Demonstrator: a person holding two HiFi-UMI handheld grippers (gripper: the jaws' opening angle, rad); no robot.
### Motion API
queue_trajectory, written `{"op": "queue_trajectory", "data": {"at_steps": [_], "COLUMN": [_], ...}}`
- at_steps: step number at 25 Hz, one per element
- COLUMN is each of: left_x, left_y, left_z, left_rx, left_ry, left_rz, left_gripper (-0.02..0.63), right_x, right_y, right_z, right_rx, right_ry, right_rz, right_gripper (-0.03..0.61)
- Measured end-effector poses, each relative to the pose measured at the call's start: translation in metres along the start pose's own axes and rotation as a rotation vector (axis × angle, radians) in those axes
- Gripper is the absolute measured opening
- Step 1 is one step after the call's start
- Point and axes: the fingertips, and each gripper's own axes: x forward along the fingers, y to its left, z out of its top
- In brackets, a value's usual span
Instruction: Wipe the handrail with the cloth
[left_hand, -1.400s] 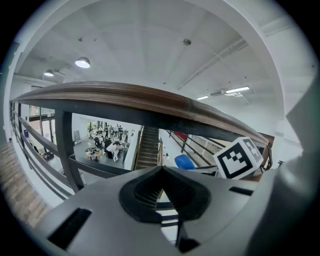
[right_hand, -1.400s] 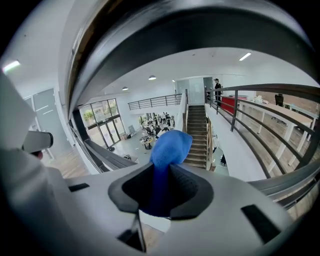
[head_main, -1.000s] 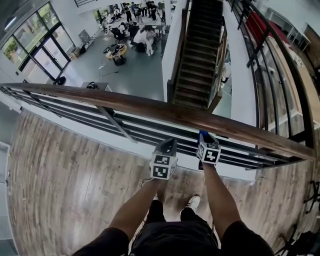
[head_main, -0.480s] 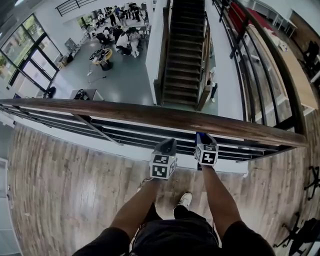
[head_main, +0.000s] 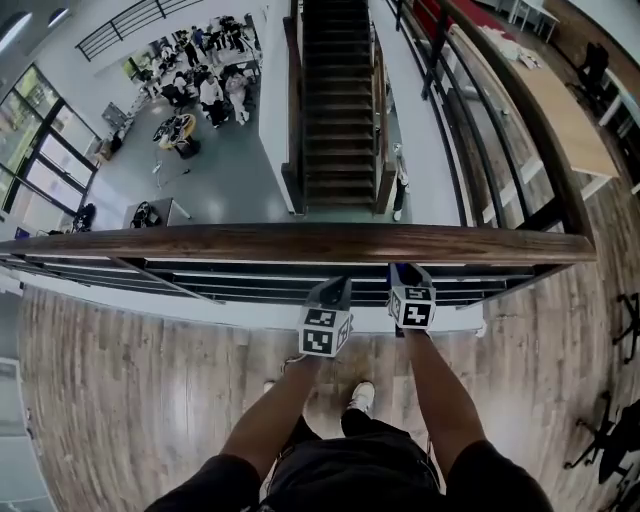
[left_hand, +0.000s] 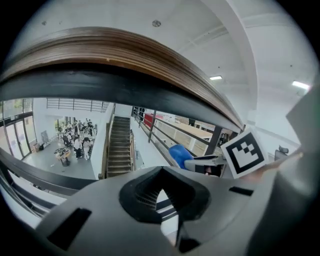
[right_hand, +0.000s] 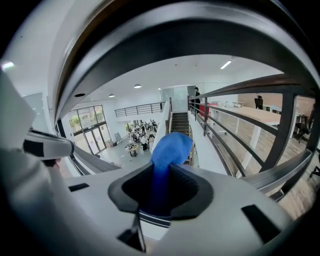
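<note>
**Both tongs at the handrail, cloth in the right one**

We stand on a wooden floor (head_main: 120, 380) facing the handrail (head_main: 300, 243), a brown wooden bar that runs across the head view from left to right, with black bars (head_main: 250, 285) under it. Both arms reach forward, and both tongs end just at the near edge of the rail, side by side and close to each other.

The right gripper (right_hand: 160, 195) is closed on the cloth (right_hand: 170, 147). The cloth is blue, pinched between the jaws, and its free end stands up past the tips in a rounded bunch. From the right gripper view the rail arches above the cloth; we cannot tell whether the two touch.

The left gripper (left_hand: 162, 192) has its jaws drawn together with nothing between them. Its view shows the underside of the rail curving overhead, and the blue cloth off to its right beside the marker cube of the other tongs.

Beyond the rail we look down on a staircase (head_main: 340, 100) and a lower hall (head_main: 230, 160) with people gathered at its far end. Our shoes (head_main: 362, 395) show on the floor below the arms.
</note>
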Motion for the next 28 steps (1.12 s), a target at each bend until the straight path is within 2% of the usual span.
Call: {"op": "queue_trajectory", "data": {"at_steps": [15,19,24,28], "left_x": [0.082,0.097,0.108,0.114], "left_y": [-0.110,-0.135,-0.145,-0.152], "left_z": [-0.006,-0.003,0.010,0.004], "left_rx": [0.055,0.097,0.132,0.144], "left_ry": [0.054,0.060,0.047,0.053], "left_rz": [-0.156,-0.195,-0.209,-0.209], "left_gripper": [0.003,0.003,0.003,0.003], "right_x": [-0.048,-0.063,-0.087,-0.103], "right_y": [-0.176,-0.229,-0.294,-0.341], "right_z": [-0.016,-0.024,-0.035,-0.048], "right_rx": [0.096,0.125,0.138,0.151], "right_ry": [-0.019,-0.021,-0.010,0.016], "right_rz": [-0.208,-0.265,-0.367,-0.420], "right_gripper": [0.100,0.100,0.100,0.100]}}
